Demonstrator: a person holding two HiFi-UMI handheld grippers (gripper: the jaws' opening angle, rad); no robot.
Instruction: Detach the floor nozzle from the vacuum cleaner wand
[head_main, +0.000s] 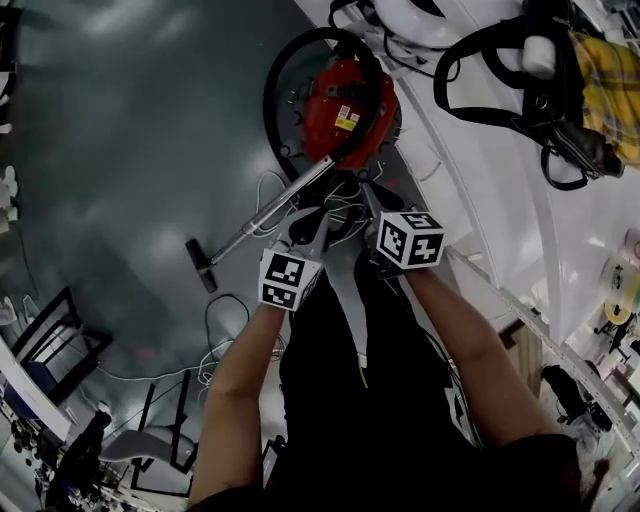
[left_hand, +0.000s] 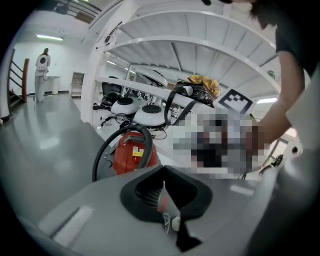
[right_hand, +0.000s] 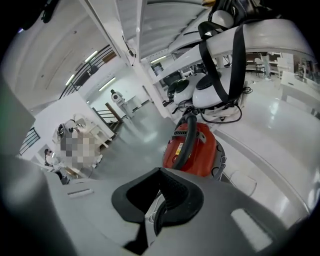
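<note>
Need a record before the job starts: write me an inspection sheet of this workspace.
Surface: glossy grey floor.
Job's things: red vacuum cleaner; wand lying on the floor, floor nozzle on its end.
Clutter: black stands at lower left.
Grippers: left tongs and right tongs both shut, empty.
Cables: black hose looped round the vacuum; white cables beside the wand.
Surroundings: white shelving holding a black bag.

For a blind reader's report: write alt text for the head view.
A red vacuum cleaner sits on a grey floor, its metal wand running down-left to a black floor nozzle. Below, a person's arms hold the left hand-held gripper and the right hand-held gripper, both shut and empty.
</note>
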